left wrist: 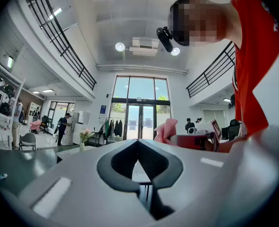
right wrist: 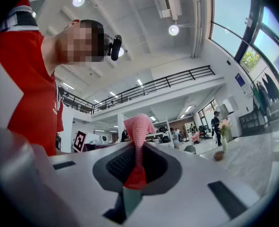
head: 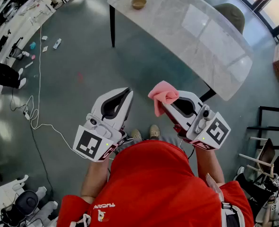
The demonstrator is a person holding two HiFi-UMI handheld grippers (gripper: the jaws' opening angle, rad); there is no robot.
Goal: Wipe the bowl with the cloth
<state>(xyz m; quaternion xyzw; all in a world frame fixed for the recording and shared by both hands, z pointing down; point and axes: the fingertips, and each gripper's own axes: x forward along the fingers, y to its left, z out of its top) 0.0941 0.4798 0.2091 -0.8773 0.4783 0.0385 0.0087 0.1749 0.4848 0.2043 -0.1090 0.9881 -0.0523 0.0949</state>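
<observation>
Person standing back from a table, pink cloth pinched in the right claw, bowl not yet reached.

The right claw [head: 166, 104] is clamped on a pink cloth [head: 163, 94] that bunches up past its tips. Just beside it, the left claw [head: 128, 92] is closed on nothing. The small brown bowl [head: 139, 3] sits well ahead of both claws, near the table's [head: 200, 37] far end, beside a vase [right wrist: 223, 142]. Only a narrow fold looks gripped, so rubbing may pull the cloth free. Unsteadied, the bowl could slide toward the edge or knock the vase.

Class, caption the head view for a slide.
Right tongs clamp a pink cloth, left tongs shut empty; small brown bowl on marble table.
</observation>
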